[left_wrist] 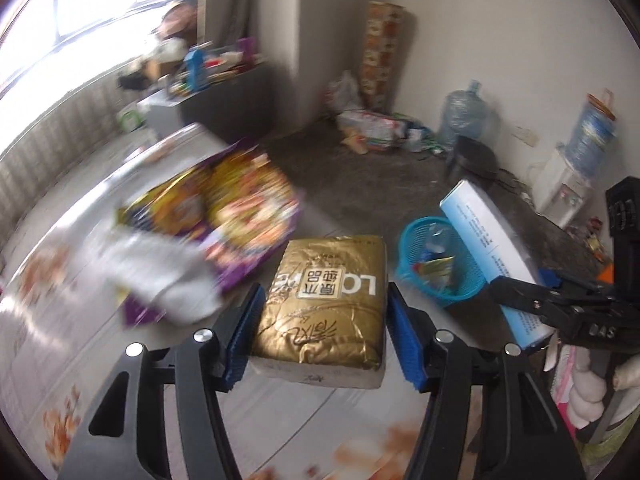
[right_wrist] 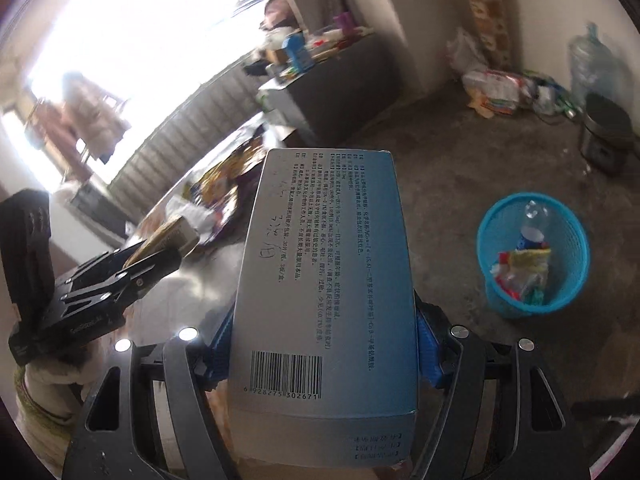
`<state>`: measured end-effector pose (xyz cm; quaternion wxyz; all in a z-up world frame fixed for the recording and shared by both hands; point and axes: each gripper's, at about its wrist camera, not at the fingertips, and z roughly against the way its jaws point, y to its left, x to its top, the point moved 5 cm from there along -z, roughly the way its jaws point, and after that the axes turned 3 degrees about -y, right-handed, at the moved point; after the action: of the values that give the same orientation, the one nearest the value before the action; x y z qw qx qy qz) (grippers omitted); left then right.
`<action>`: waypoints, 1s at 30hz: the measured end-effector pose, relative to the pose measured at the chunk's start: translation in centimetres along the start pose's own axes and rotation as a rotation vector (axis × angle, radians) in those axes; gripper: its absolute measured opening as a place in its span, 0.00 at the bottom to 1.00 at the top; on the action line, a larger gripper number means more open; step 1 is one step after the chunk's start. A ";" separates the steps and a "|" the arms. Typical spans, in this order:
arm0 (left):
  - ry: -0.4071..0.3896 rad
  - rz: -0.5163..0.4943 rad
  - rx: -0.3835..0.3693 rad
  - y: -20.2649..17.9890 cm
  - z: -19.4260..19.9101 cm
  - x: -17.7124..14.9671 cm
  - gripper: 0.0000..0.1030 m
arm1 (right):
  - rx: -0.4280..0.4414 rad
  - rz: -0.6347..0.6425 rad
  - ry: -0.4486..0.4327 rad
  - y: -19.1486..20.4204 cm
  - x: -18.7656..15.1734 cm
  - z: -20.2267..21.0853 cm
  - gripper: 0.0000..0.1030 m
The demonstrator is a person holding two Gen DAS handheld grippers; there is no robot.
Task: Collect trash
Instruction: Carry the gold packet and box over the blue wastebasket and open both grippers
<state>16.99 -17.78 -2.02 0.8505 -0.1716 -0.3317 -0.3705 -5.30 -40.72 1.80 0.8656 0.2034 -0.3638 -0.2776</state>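
Gold-wrapped tissue pack is sitting clamped between my left gripper's blue pads, so I'm holding that one over the floral table. My right gripper is squeezing the blue-and-white box the same way. The blue mesh bin is standing on the concrete floor just off the table's edge, already holding a bottle and wrappers. Purple snack bags and a crumpled white bag are lying on the table.
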 end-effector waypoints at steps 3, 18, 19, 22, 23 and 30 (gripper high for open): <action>0.021 -0.055 -0.101 -4.5 -3.6 3.1 0.57 | -0.046 -0.223 -0.030 -6.8 1.0 0.7 0.66; 0.230 -0.096 -0.224 -19.9 -27.9 9.3 0.72 | -0.311 -0.777 -0.010 -31.8 1.4 -10.0 0.83; 0.236 -0.083 -0.212 -19.6 -28.2 8.9 0.72 | -0.316 -0.793 -0.012 -32.0 1.2 -10.5 0.83; 0.237 -0.051 -0.234 -18.3 -27.4 8.1 0.72 | -0.289 -0.814 -0.034 -31.9 -0.2 -9.9 0.83; 0.227 -0.056 -0.233 -17.8 -26.8 8.0 0.72 | -0.287 -0.804 -0.036 -31.5 -0.7 -9.6 0.83; 0.077 -0.038 -0.284 -15.8 -18.9 8.8 0.73 | -0.301 -0.685 -0.103 -27.3 -0.6 -6.4 0.83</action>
<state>17.96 -42.97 -8.86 0.8226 -0.2698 -0.2460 -0.4359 -10.02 -60.17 -17.78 0.7234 0.1697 -0.2728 -0.6112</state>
